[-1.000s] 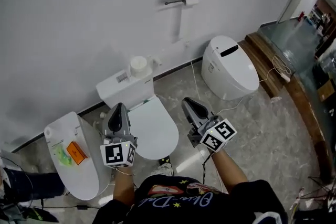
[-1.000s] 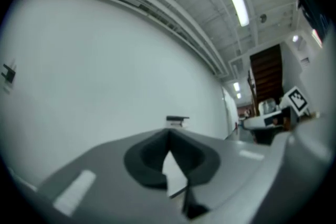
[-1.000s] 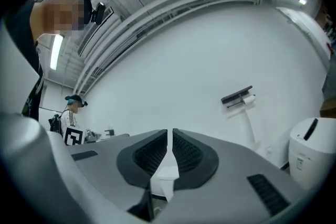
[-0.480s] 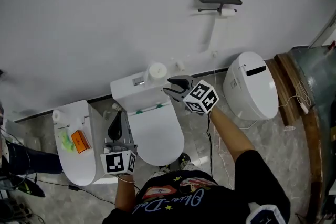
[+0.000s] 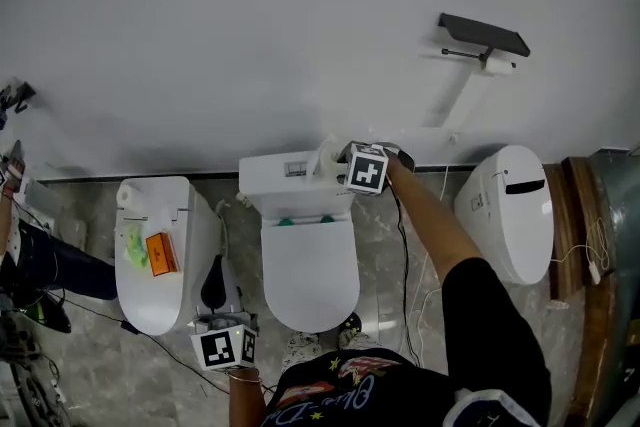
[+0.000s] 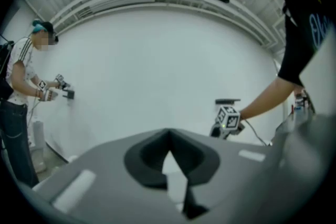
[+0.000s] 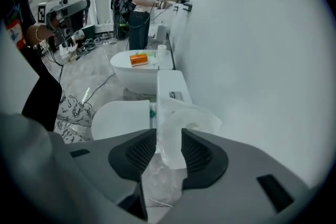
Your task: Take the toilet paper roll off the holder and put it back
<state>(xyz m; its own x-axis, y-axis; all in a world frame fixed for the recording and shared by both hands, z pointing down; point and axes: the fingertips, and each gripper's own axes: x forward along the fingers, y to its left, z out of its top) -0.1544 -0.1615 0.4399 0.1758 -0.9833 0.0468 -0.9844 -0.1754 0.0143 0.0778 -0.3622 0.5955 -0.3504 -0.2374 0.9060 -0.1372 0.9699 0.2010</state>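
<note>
The white toilet paper roll [image 7: 181,123] in clear wrap stands upright on the white ceramic toilet tank [image 5: 275,177]. It is between the pads of the opening right claw [image 7: 163,152]. The left claw [image 6: 169,157] is closed and empty.

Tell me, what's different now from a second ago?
The right gripper reached forward from near the person's body to the toilet tank. Its jaws are opening, with the toilet paper roll between them. The left gripper stayed low, jaws together, holding nothing.
</note>
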